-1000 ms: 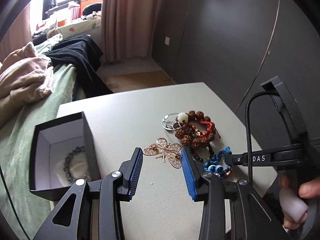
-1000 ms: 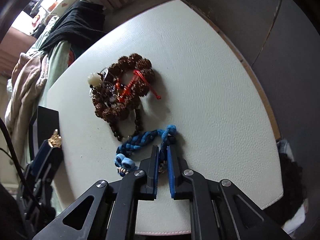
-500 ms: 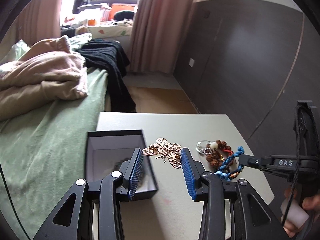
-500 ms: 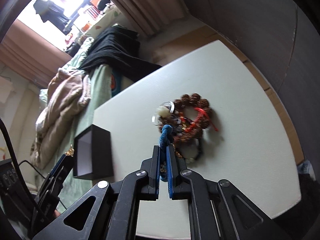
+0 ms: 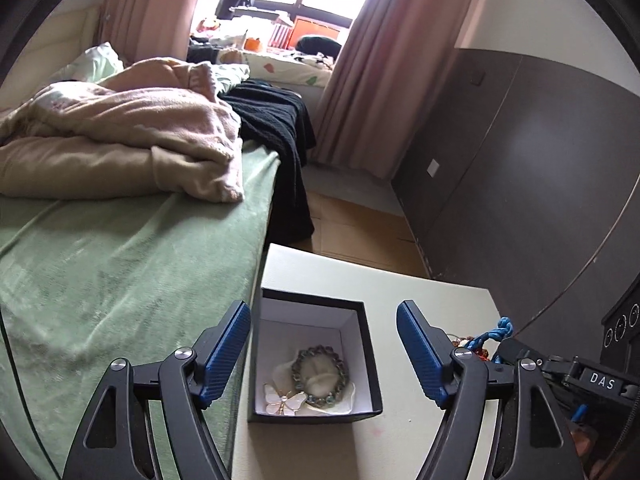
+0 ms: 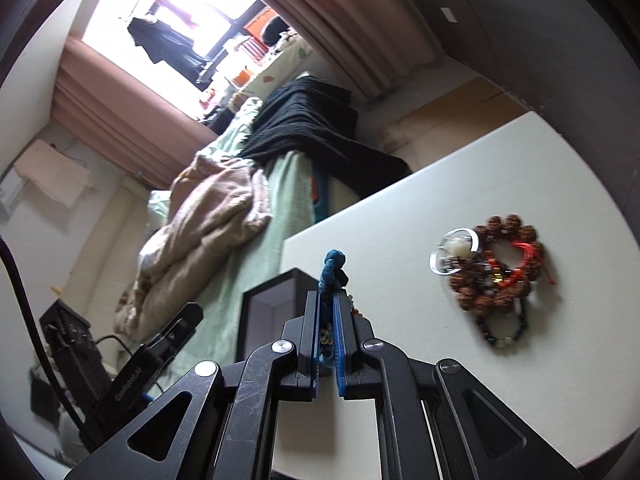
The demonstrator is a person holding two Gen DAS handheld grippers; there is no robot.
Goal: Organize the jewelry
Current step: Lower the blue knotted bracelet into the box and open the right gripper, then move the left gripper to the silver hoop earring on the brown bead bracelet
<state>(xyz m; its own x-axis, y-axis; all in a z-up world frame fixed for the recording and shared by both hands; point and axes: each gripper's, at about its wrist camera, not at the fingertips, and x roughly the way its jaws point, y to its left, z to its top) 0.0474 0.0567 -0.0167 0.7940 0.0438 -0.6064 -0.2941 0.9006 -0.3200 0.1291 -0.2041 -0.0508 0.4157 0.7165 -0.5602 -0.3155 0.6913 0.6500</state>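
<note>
Two pieces already lie in the black box (image 5: pixel 370 344); the left hand-held gripper (image 5: pixel 323 354) hangs released above it. The right hand-held gripper (image 6: pixel 327 336), clenched on the blue braided bracelet (image 6: pixel 331 270), likely must carry it over the box and let go.

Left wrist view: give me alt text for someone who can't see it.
The open left hand-held gripper hovers over a black box on a white table; inside the box lie a butterfly brooch and a beaded bracelet. A green bed lies to the left, and a blue braided bracelet shows at right.
</note>
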